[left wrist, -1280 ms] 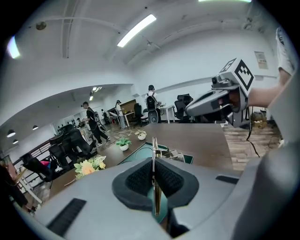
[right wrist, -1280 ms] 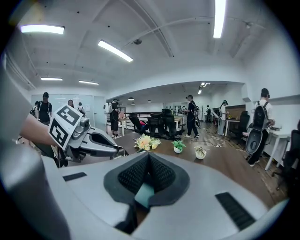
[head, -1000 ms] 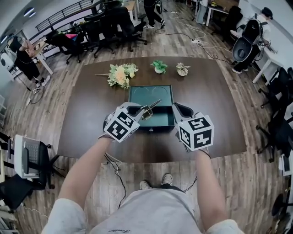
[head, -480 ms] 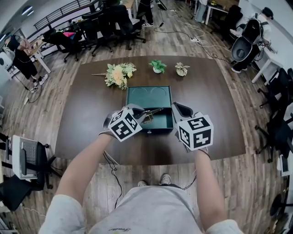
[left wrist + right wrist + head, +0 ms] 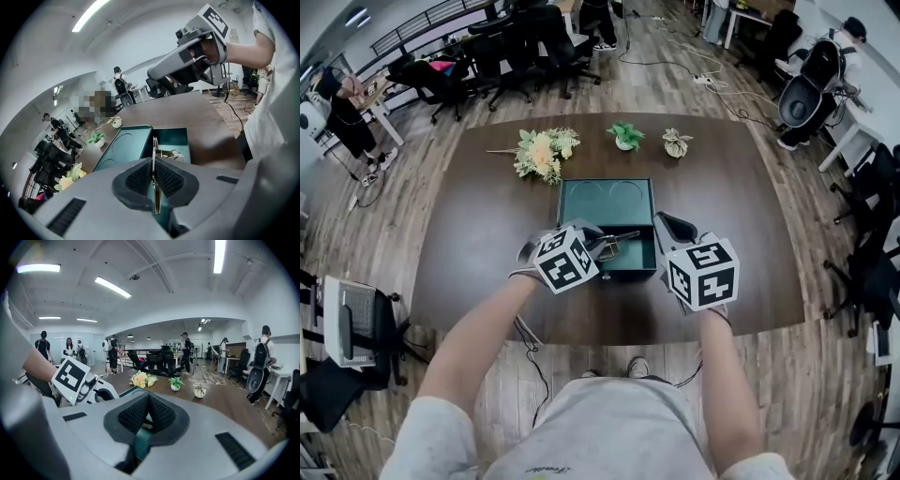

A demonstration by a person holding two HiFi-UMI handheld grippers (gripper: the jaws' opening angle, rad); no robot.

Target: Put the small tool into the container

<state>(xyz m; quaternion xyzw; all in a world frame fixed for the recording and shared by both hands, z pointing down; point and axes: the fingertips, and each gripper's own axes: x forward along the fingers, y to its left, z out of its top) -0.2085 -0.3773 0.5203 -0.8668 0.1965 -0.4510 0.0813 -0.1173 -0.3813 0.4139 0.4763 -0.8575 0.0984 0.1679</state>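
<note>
Left gripper (image 5: 153, 164), jaws clamped on the small tool (image 5: 155, 146), hovers over the open container (image 5: 609, 202); lowering well inside before release seems wisest. Right gripper (image 5: 148, 401) jaws together.

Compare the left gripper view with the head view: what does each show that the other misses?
Left gripper view only: the left gripper, jaws pressed shut on the small tool, seen edge-on. Head view only: its marker cube and the whole table. Both: the open green container and the right gripper.
</note>
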